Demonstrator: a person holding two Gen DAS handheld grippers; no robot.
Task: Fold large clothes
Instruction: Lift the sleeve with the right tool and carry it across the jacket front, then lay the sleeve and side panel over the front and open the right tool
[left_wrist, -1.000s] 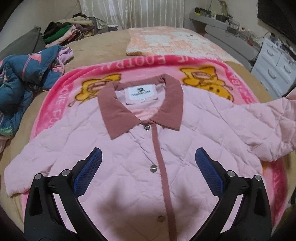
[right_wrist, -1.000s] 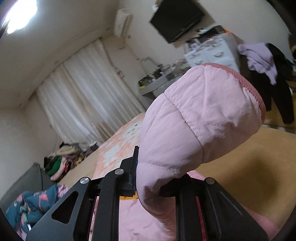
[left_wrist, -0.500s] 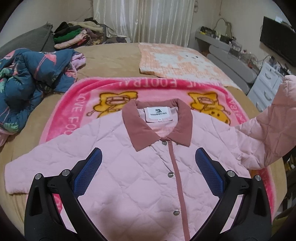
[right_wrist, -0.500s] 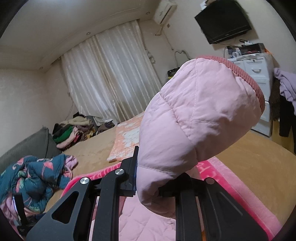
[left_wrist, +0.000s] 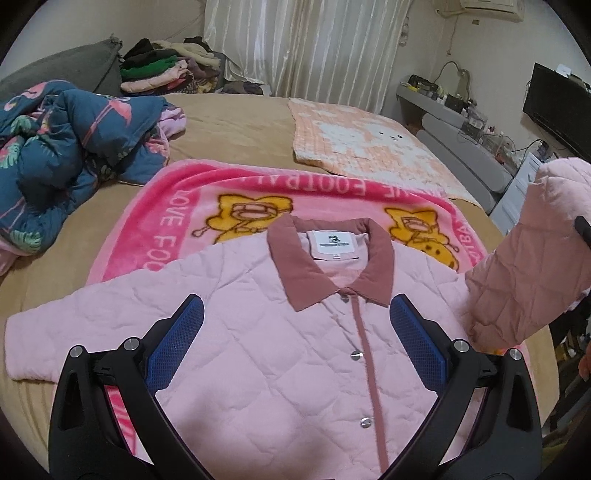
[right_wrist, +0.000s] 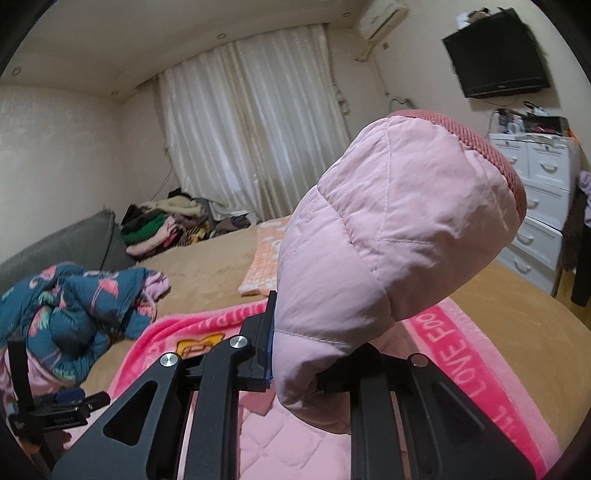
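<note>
Pink quilted jacket (left_wrist: 258, 332) lies front-up across the bright pink cartoon blanket (left_wrist: 177, 210) on the tan bed (left_wrist: 236, 122), its dusty-rose collar (left_wrist: 328, 266) spread open around a white label (left_wrist: 334, 243) and the snap placket (left_wrist: 364, 362) running down the middle. On the left wrist view, the left gripper (left_wrist: 295, 339) hovers above the chest of the jacket with its jaws wide apart, blue pads (left_wrist: 173, 347) facing each other and nothing between them, fabric showing clear beneath. One sleeve (left_wrist: 55, 339) lies flat, stretched out to the left edge of that view. The other sleeve (left_wrist: 535, 266) is up in the air at the right side, lifted off the bed and bending upward from the shoulder. Over to the right wrist view and there it is up close: the right gripper (right_wrist: 295, 354) is clamped tight on that raised sleeve (right_wrist: 388, 236), jaws pinched narrow with the quilted fabric squeezed between them, the puffy end ballooning above the fingers and the ribbed rose cuff (right_wrist: 491, 147) curling over the top. Below it the body of the jacket and the blanket's lettered border are in sight. Around the scene: a crumpled blue flamingo-print quilt (left_wrist: 62, 147) sits at the left of the bed, a peach checked blanket (left_wrist: 369, 144) lies farther back, a heap of clothes (left_wrist: 162, 66) is stacked by the white curtains (left_wrist: 306, 48), and a white dresser (right_wrist: 543, 199) stands under a wall-mounted television (right_wrist: 498, 55).
</note>
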